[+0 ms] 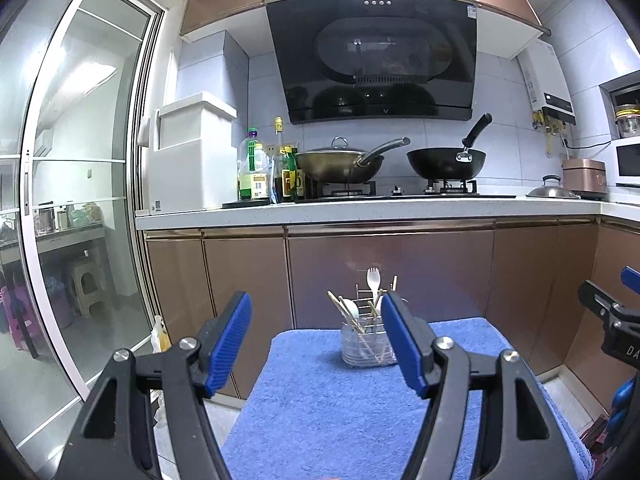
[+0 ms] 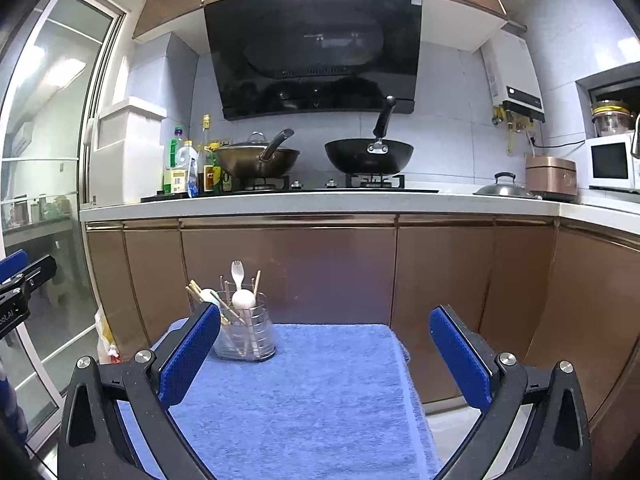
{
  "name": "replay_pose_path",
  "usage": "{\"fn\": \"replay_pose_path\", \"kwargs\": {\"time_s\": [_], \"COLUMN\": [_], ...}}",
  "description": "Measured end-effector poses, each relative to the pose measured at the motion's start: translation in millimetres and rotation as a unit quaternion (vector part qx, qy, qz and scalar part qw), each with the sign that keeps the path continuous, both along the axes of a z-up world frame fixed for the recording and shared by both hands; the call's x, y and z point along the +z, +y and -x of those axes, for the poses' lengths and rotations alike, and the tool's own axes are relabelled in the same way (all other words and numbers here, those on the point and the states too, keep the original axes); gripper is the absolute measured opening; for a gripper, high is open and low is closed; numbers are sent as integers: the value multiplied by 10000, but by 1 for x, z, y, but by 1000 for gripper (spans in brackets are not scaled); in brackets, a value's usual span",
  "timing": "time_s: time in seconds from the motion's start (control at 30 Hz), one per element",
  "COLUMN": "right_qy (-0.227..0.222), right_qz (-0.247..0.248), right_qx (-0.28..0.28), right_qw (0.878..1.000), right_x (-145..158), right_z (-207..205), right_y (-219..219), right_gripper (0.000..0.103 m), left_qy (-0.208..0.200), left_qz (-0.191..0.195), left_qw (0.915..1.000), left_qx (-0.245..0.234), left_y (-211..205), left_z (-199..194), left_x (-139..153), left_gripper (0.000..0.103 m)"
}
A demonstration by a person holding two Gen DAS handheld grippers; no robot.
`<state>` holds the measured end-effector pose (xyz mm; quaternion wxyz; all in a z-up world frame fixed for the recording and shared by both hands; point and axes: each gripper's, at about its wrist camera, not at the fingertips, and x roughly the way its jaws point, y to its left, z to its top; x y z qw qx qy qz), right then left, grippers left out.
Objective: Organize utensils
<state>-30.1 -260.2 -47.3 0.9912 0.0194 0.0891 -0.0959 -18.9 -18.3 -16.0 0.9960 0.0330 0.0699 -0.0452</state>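
Here, both left tongs (image 1: 316,320) and right tongs (image 2: 326,336) hang spread, gripping nothing, above the blue towel (image 2: 304,400); the utensil holder (image 2: 245,336), holding spork, spoons and chopsticks, stands at the towel's far left edge.

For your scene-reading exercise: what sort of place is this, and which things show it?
A home kitchen: a black range hood hangs over a gas hob with a black wok, and a microwave sits on the counter.

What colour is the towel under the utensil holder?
Blue. The towel shows best in the right wrist view, with the utensil holder standing near its far left corner.
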Motion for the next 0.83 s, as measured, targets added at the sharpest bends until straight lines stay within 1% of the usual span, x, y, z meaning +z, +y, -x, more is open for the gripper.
{"fn": "replay_pose_path", "kwargs": {"time_s": [0.23,0.4,0.53,0.83], "right_qy": [93,161,172,321], "right_qz": [-7,-7,2,202], "right_qx": [-39,-72,-108,-335], "right_qw": [9999,9998,9998,9987], "right_x": [-4,-7,-7,-5], "right_z": [-3,-4,-4,-3], "right_y": [-2,-3,-3,4], "right_gripper": [103,103,103,103], "left_qy": [72,38,53,203], "left_qz": [58,28,86,124], "left_qw": [10000,9999,9998,9995], "left_qx": [34,102,143,202], "left_y": [3,4,9,15], "left_z": [-3,-3,-4,-13], "left_x": [-1,-4,-3,-3], "left_gripper": [66,66,66,66]}}
